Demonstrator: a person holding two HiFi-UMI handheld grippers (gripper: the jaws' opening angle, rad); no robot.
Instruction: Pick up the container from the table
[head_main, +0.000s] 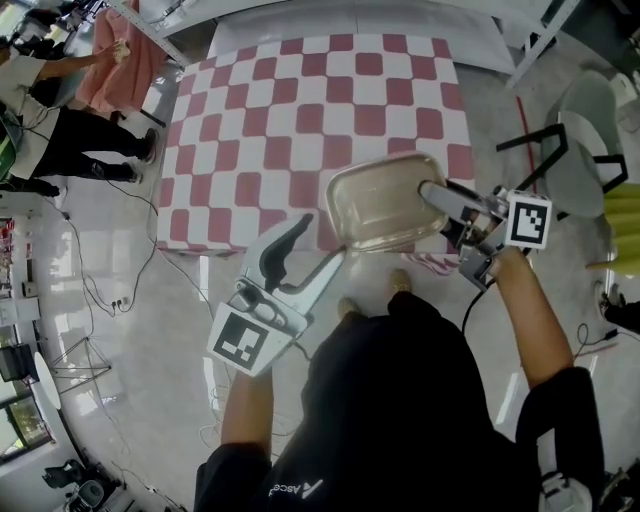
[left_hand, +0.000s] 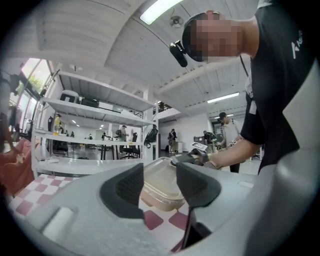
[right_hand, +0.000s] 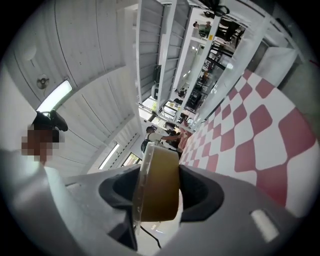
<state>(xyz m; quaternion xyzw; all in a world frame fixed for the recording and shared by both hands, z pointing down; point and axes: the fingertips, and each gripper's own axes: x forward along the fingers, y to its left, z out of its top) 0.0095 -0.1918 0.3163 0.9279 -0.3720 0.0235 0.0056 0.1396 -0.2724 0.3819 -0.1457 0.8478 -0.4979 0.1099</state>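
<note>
Checkered table, clear rounded container gripped

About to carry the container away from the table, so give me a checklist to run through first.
1. Right gripper shut on the clear plastic container wall: ok.
2. Container off the checkered table: looks lifted, ok.
3. Container empty, nothing to spill: ok.
4. Left gripper open, empty, short of the container: ok.
5. Hold firm with only one edge gripped: cannot tell.
</note>
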